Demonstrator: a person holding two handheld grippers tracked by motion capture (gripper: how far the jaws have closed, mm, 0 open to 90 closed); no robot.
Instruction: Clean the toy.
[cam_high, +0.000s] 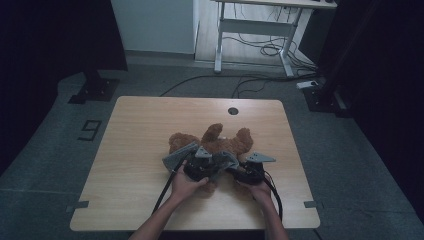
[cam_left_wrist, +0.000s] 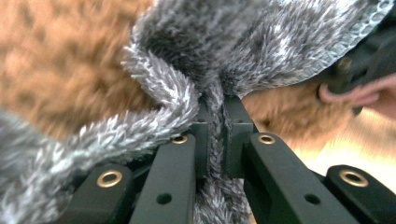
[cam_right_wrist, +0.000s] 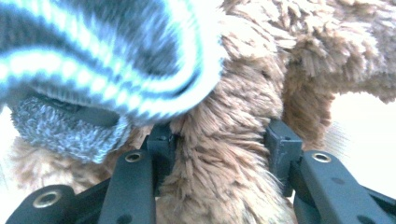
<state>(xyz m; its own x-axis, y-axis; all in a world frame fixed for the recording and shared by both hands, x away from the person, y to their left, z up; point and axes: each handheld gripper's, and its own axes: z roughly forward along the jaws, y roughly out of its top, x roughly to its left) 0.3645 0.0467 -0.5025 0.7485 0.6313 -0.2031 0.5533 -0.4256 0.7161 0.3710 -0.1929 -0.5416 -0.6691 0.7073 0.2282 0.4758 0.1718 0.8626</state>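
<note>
Brown teddy bear, lying mid-table, limbs spread. Grey fuzzy garment draped over its near side. Left gripper: jaws clenched on a fold of the garment. Right gripper: jaws clamped around a plush limb of the bear, pressing its fur in from both sides. Step in hand, by judgement: dressing or undressing the bear, one tool holding it steady, the other working the cloth. Next move: a slow pull of the garment along the limb, without loosening either grip.
</note>
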